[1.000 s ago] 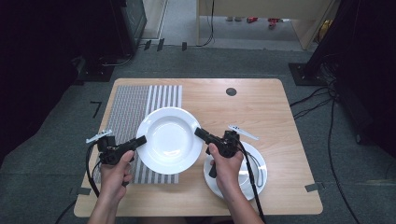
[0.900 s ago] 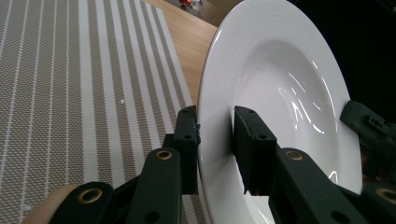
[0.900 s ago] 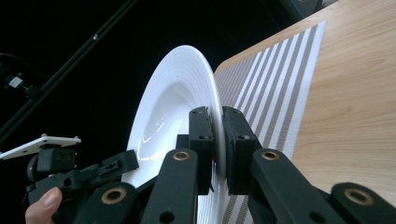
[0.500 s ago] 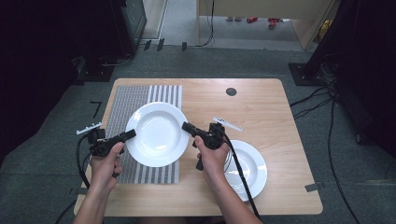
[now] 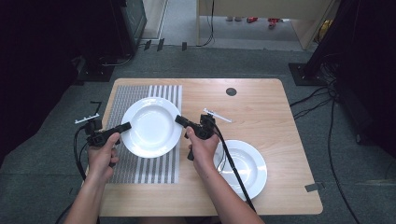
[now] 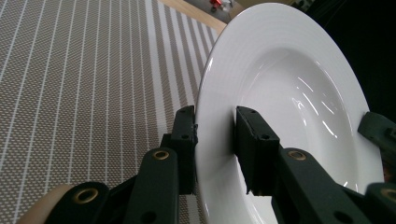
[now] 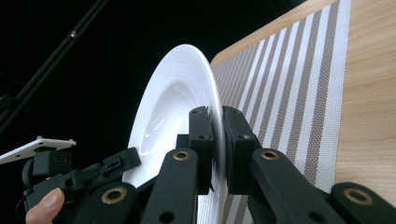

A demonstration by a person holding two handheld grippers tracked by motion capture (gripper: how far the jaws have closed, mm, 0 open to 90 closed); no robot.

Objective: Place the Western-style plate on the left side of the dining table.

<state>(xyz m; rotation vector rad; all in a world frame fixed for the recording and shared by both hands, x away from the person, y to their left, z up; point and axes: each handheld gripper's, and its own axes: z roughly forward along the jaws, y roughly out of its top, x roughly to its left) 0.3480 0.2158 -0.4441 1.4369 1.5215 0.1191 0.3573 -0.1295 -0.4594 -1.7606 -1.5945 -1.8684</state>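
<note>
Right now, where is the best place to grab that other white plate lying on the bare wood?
Probably the flat rim of the second plate, pinched from the side with one jaw over and one under. The plate over the striped mat is held just so, by the left claw and right claw.

Glossy plate, woven mat, wood
Plate [image 5: 152, 127] smooth glazed white; mat [image 6: 70, 74] coarse woven cloth; surface [image 5: 280, 112] matt wood grain.

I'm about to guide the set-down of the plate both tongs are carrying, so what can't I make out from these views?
- High view: whether the plate touches the striped mat; looking straight down hides any gap.
- Left gripper view: plate's near rim, cut off by the bottom edge.
- High view: part of the second plate, covered by the right forearm and cable.
</note>
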